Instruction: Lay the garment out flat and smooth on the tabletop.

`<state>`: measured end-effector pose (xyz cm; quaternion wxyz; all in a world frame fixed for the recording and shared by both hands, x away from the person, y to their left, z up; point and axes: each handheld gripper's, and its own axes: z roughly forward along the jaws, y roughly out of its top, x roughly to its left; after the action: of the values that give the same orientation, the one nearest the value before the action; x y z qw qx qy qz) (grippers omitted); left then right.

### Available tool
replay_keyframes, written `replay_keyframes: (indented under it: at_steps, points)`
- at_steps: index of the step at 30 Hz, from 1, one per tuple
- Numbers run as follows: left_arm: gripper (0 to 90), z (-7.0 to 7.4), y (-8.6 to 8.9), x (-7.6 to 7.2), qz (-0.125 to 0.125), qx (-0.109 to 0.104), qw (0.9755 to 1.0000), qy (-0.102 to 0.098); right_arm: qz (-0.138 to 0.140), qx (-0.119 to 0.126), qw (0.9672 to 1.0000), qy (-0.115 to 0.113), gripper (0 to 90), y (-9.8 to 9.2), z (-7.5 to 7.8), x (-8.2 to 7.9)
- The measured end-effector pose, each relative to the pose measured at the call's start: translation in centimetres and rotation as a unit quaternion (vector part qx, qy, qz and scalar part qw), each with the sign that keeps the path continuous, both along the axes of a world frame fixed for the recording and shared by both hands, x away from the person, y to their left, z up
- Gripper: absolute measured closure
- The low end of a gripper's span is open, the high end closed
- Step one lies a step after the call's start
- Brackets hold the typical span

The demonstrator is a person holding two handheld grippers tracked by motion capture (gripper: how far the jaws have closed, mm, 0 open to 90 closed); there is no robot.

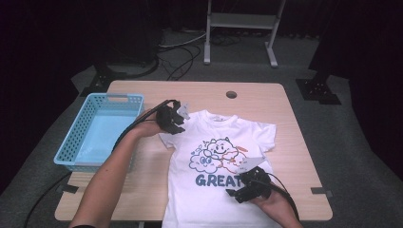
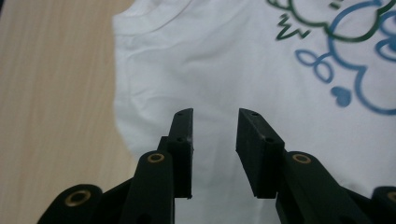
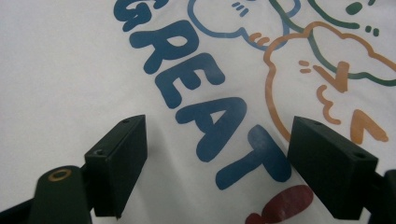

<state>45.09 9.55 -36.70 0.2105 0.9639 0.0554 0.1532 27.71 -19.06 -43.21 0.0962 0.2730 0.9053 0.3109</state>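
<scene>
A white T-shirt [image 1: 218, 126] with cartoon clouds and the blue word GREAT lies flat on the wooden table [image 1: 294, 156], collar at the far side. My left gripper [image 1: 177, 124] hovers at the shirt's left sleeve. In the left gripper view its jaws [image 2: 215, 116] stand a little apart over the white cloth [image 2: 224, 60], with nothing pinched between them. My right gripper [image 1: 240, 190] is over the shirt's lower front. In the right gripper view its jaws [image 3: 219, 135] stand wide apart above the GREAT lettering [image 3: 205, 116].
A light blue plastic basket [image 1: 114, 97] stands on the table's left side, close to my left forearm. Bare wood [image 2: 46, 93] lies beside the sleeve. A round cable hole [image 1: 231, 94] sits near the far edge, and a metal stand [image 1: 240, 21] is on the floor beyond.
</scene>
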Motion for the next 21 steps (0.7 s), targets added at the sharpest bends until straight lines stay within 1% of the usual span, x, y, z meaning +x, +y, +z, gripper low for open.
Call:
replay_keyframes:
  at_steps: [1, 2, 3, 4, 5, 6, 8, 9, 11, 14, 16, 17, 21]
  points:
    - [65.5, -0.2, -0.3, 0.0, -0.007, -0.004, 0.9999, 0.007, 0.0, 0.0, 1.0, 0.0, 19.2, 0.0, 0.0, 0.0]
    - [64.4, -0.4, -0.6, 0.0, -0.014, -0.004, 0.9998, 0.01, 0.0, 0.001, 1.0, 0.0, 19.2, -0.1, 0.0, 0.0]
    - [62.7, -0.6, -0.8, 0.0, -0.02, -0.005, 0.9996, 0.019, -0.001, 0.003, 1.0, 0.001, 19.2, -0.2, 0.0, 0.0]
    - [62.7, -0.8, -1.0, -0.1, -0.025, -0.005, 0.9993, 0.029, -0.001, 0.003, 1.0, 0.001, 19.2, -0.2, 0.0, 0.0]
    - [62.4, -1.0, -1.2, -0.1, -0.03, -0.001, 0.999, 0.034, -0.001, 0.004, 1.0, 0.0, 19.2, -0.3, -0.1, 0.0]
    - [62.2, -1.3, -1.4, -0.1, -0.034, 0.006, 0.9987, 0.038, -0.001, 0.003, 1.0, 0.0, 19.2, -0.4, -0.1, 0.0]
    - [61.6, -1.8, -1.5, -0.2, -0.041, 0.019, 0.9976, 0.052, -0.001, 0.004, 1.0, 0.001, 19.2, -0.5, -0.1, 0.0]
    - [61.4, -2.0, -1.6, -0.3, -0.043, 0.029, 0.9972, 0.055, -0.002, 0.006, 1.0, 0.001, 19.2, -0.5, -0.1, -0.1]
    - [61.4, -2.5, -1.5, -0.3, -0.044, 0.043, 0.9957, 0.068, 0.0, 0.006, 1.0, -0.001, 19.1, -0.6, -0.1, 0.0]
    - [61.4, -2.9, -1.2, -0.3, -0.041, 0.07, 0.9939, 0.075, 0.001, 0.007, 1.0, -0.002, 19.2, -0.6, -0.1, -0.1]
    - [61.0, -3.1, -1.0, -0.2, -0.036, 0.08, 0.9931, 0.078, 0.001, 0.008, 1.0, -0.002, 19.1, -0.7, -0.1, -0.1]
    - [58.7, -3.2, -1.0, -0.2, -0.035, 0.087, 0.9924, 0.081, 0.002, 0.009, 1.0, -0.002, 19.2, -0.7, -0.2, -0.1]
    - [56.5, -3.1, -1.0, -0.1, -0.034, 0.108, 0.9893, 0.092, 0.002, 0.01, 0.9999, -0.003, 19.1, -0.9, -0.2, -0.1]
